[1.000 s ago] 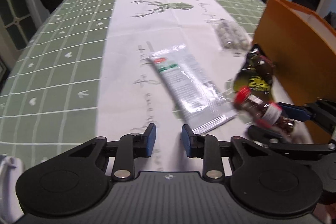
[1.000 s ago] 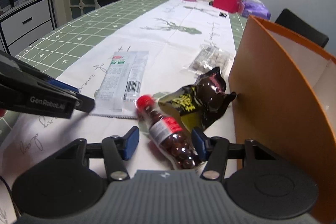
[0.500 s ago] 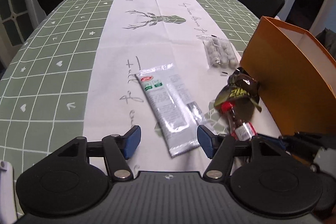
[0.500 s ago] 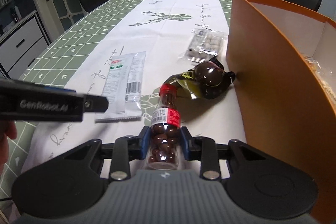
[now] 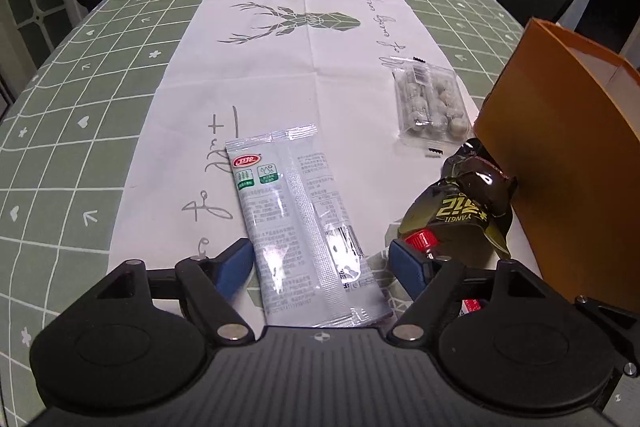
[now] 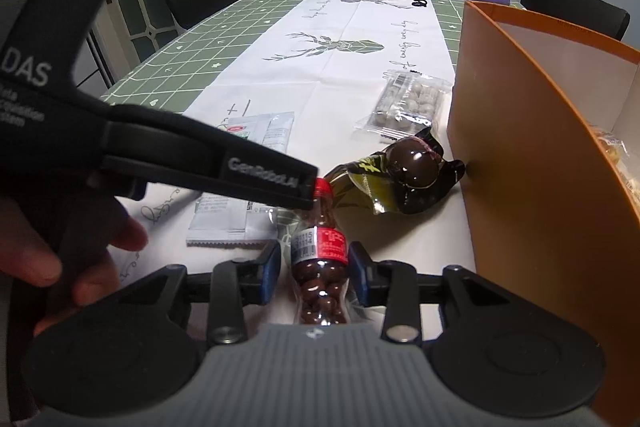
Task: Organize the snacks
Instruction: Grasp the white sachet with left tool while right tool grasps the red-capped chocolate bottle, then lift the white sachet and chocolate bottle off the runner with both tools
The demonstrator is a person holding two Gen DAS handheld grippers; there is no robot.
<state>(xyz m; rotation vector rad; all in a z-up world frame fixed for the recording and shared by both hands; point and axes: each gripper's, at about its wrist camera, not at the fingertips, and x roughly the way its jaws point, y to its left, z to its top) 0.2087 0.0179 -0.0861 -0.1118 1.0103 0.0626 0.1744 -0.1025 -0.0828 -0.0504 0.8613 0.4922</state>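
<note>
Green checked tablecloth [image 5: 80,155], silver sachet [image 5: 304,227] between wide left claw [image 5: 322,263], right claw [image 6: 314,271] loosely around bean bottle [image 6: 320,267].

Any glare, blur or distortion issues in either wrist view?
Left wrist view: sharp; glare patches on the grey foil packet and the dark snack bag; fisheye bends the table edge. Right wrist view: dimmer; the left hand-held gripper looms close, soft, hiding part of the packet; highlight on the bag; bottle label readable.
</note>
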